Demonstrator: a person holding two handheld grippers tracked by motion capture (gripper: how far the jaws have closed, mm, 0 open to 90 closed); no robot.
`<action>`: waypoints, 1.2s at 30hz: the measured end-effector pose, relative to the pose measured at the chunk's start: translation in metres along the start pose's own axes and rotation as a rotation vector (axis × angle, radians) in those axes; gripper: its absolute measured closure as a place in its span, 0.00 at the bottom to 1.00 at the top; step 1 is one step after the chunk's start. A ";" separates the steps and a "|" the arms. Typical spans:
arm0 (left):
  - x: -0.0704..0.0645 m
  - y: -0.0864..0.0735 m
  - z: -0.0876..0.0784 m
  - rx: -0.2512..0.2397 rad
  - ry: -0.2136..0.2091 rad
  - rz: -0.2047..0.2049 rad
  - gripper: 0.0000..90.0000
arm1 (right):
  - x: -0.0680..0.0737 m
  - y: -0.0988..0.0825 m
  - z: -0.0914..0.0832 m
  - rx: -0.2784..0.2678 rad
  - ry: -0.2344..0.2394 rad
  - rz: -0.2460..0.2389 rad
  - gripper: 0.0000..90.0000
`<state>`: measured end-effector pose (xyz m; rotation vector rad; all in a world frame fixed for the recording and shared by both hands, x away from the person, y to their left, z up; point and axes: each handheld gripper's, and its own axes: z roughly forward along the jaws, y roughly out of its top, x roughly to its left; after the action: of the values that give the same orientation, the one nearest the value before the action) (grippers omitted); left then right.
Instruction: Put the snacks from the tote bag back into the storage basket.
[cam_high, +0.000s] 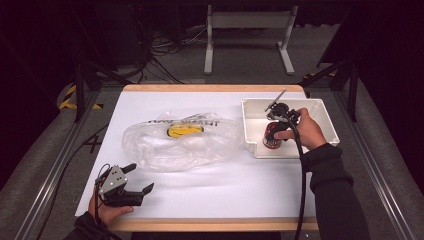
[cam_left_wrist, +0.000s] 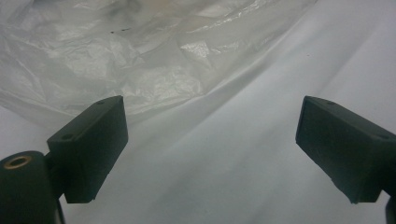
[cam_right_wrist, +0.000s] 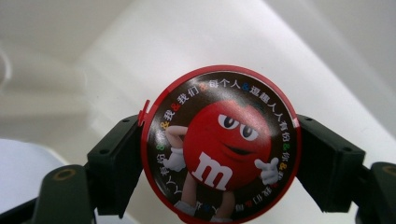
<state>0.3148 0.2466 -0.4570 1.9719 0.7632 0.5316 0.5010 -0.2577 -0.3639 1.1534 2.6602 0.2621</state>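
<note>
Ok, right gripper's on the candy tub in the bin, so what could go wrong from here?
The fingers flank the candy tub at its round sides, so it might twist or slip out during lifting. It sits close to the white bin wall, which could catch it. The plastic bag lies flat, with no visible opening to drop into.

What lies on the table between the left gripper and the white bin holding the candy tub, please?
In the high view, a crumpled clear plastic bag lies between the left gripper and the white bin, on the white table.

The right gripper (cam_right_wrist: 219, 156) has its black fingers (cam_right_wrist: 116, 161) seemingly pressed against a red-lidded candy tub (cam_right_wrist: 219, 144) inside a white bin (cam_right_wrist: 140, 56).
</note>
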 end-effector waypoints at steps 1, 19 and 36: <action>0.000 0.000 0.000 0.000 0.000 -0.001 0.11 | 0.001 0.000 0.002 0.003 -0.006 -0.006 0.25; 0.000 0.000 0.000 -0.001 0.001 0.000 0.11 | 0.007 0.001 -0.006 -0.026 -0.040 -0.026 0.17; 0.000 0.000 0.000 -0.004 0.003 -0.002 0.11 | 0.016 -0.003 -0.027 -0.105 -0.072 -0.039 0.17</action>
<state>0.3149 0.2468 -0.4571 1.9668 0.7656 0.5343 0.4806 -0.2497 -0.3413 1.0579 2.5700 0.3425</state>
